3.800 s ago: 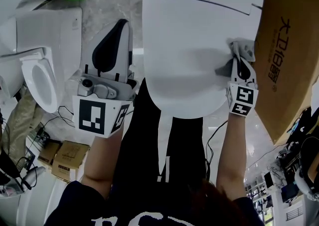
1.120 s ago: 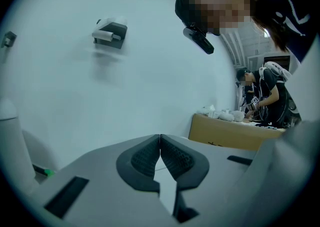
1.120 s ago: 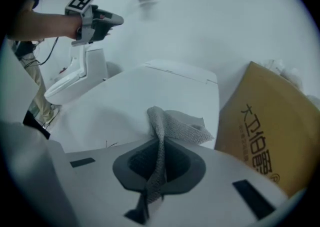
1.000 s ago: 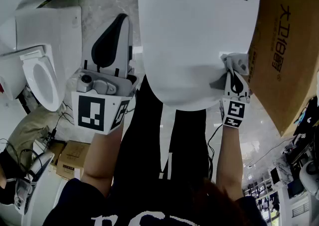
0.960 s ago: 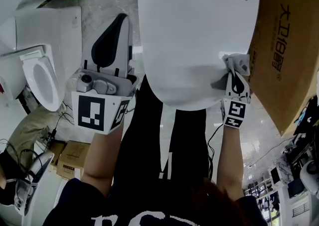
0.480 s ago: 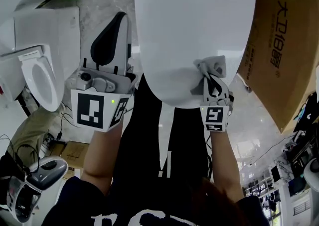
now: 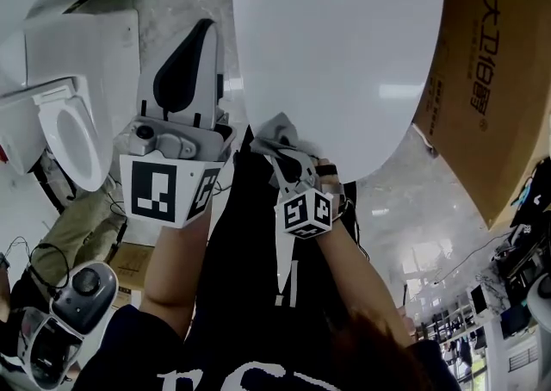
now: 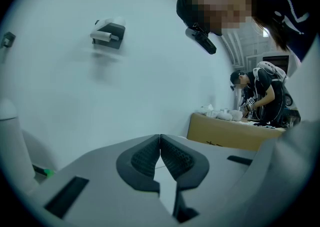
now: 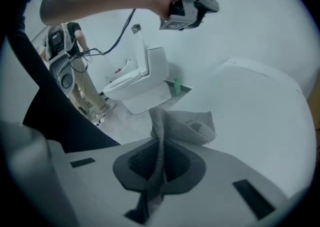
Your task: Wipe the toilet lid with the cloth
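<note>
Right claw: jaws clamped on the cloth, with one fold pinched between the pads and the loose bunch standing ahead of the tips.

Cloth: at the near left edge of the lid. I cannot tell whether it is touching the rim or just off it.

Left claw: jaws together with nothing between them, held beside the lid's left edge, apart from it.

Step in hand, as I judge it: wiping the lid's near rim. To do it well I should keep the bunch flat on the surface, press lightly, follow the curve of the edge, and overlap my passes so no strip is missed. The pinch must stay firm or the cloth will slip out.

Containers:
- Box: cardboard, against the lid's right edge. Contents not visible.
- Second toilet: on the floor to the left, bowl open, nothing seen in it.
</note>
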### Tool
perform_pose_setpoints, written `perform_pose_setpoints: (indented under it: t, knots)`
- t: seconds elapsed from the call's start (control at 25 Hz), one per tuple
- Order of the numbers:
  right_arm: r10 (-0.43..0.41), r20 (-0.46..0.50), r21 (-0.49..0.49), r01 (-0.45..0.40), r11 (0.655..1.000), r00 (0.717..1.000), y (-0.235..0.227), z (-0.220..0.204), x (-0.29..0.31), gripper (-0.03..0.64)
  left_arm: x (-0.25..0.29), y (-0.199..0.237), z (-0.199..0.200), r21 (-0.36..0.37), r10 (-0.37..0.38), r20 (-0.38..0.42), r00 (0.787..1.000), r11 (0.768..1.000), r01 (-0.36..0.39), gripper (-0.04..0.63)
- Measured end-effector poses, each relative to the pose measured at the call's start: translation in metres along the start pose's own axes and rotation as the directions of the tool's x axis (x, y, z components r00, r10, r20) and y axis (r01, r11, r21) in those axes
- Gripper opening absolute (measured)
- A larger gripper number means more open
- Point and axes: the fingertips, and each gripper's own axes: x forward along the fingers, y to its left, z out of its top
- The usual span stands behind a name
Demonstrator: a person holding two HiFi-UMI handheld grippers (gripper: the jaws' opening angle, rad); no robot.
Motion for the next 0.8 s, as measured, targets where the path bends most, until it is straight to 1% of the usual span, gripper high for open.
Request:
perform_pose_setpoints:
  t: [0.12,0.24,0.36,0.52,0.68,0.8]
  knots:
    - [0.049,-0.012,-0.045,-0.050,0.998,0.999,0.013,-0.002,0.003,0.025,0.002,-0.003,-0.001,-0.001,-0.005,0.002,1.000,1.000,0.005,0.021]
    - [0.030,-0.011,-0.058,-0.031,0.998,0.999,0.007,-0.011,-0.007,0.025,0.003,-0.008,-0.003,-0.002,-0.012,-0.001,1.000,1.000,0.012,0.021]
    - [-0.036,-0.015,-0.034,0.036,0.999,0.999,-0.013,-0.035,-0.030,0.025,0.006,-0.013,-0.002,-0.007,-0.019,-0.001,1.000,1.000,0.019,0.021]
    - [-0.135,-0.061,-0.001,0.135,0.991,0.989,-0.048,-0.078,-0.067,0.025,0.007,-0.017,-0.001,-0.006,-0.026,0.005,1.000,1.000,0.026,0.021]
    - [-0.241,-0.107,0.029,0.245,0.969,0.965,-0.086,-0.114,-0.104,0.025,0.008,-0.024,0.001,0.000,-0.036,0.002,0.999,0.999,0.036,0.021]
    - [-0.327,-0.143,0.067,0.339,0.938,0.934,-0.116,-0.135,-0.127,0.025,0.009,-0.028,0.003,0.005,-0.042,0.007,0.999,0.999,0.042,0.021]
